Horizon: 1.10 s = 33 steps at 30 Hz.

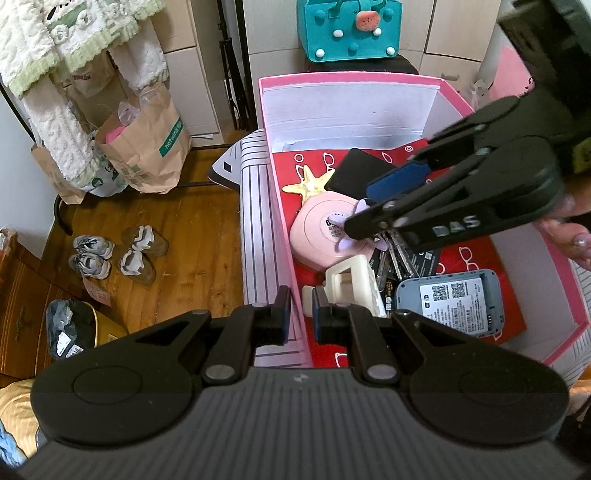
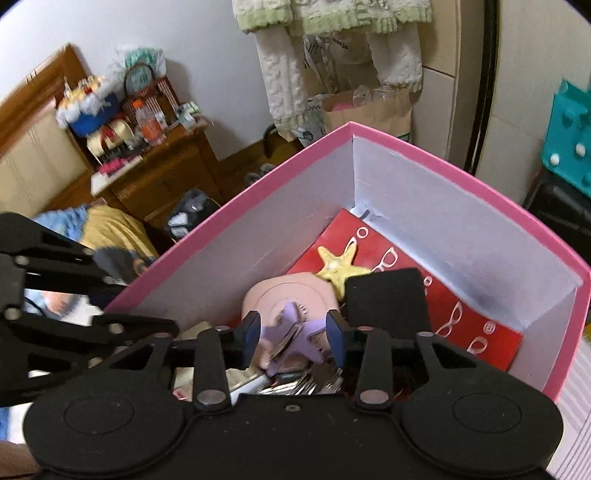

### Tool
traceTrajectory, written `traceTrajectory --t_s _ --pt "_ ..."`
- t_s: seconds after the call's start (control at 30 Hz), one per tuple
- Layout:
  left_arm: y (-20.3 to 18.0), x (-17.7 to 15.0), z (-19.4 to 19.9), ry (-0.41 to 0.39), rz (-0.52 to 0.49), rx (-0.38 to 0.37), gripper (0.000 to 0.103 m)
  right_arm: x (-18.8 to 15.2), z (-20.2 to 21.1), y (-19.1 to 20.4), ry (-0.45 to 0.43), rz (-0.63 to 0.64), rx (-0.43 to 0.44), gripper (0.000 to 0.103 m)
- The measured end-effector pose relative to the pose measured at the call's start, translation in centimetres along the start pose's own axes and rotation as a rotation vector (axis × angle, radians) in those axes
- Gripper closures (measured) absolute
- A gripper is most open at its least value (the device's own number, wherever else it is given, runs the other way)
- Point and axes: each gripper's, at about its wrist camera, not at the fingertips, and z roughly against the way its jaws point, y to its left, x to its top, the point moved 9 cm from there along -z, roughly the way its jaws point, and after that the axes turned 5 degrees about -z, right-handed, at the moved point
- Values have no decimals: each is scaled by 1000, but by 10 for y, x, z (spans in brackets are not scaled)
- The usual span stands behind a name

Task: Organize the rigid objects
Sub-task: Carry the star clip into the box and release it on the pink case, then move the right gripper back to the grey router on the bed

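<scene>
A pink box (image 1: 351,77) with white inner walls holds a yellow starfish (image 1: 308,182), a pink round disc (image 1: 321,229), a flat black case (image 1: 358,173), a cream claw clip (image 1: 351,282) and a grey labelled device (image 1: 448,301). My left gripper (image 1: 301,315) is shut on the box's left wall near the front corner. Over the pink disc (image 2: 291,291) hangs my right gripper (image 2: 293,332), also seen from the side as the right gripper (image 1: 360,208). A purple claw clip (image 2: 295,328) sits blurred between its spread pads, which do not press on it.
A red sheet (image 2: 461,321) printed with glasses lines the box floor, with metal forks (image 2: 310,384) near the front. Striped bedding (image 1: 255,229) lies under the box. Paper bags (image 1: 147,147), shoes (image 1: 114,254), a teal bag (image 1: 349,29) and a wooden nightstand (image 2: 159,173) stand around.
</scene>
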Motion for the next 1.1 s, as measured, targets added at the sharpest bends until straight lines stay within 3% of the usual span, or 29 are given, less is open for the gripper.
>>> traceTrajectory --t_s 0.23,0.5,0.67,0.93,1.03,1.1 --pt "1 -2 0 -12 9 -14 92 -10 84 -5 -210 -67 64 55" --pt "4 -2 1 -17 12 -21 92 -44 144 -64 -377 -203 -81 54" --pt "4 -1 1 -19 14 -25 92 -68 133 -106 -388 -280 -196 52" --pt "5 -2 1 -19 19 -23 92 -98 86 -148 -354 -355 -261 48" --pt "6 -2 1 -17 16 -17 92 -104 71 -161 -327 -380 -270 67" --pt "6 -2 1 -17 18 -16 92 -105 65 -168 -324 -402 -252 69"
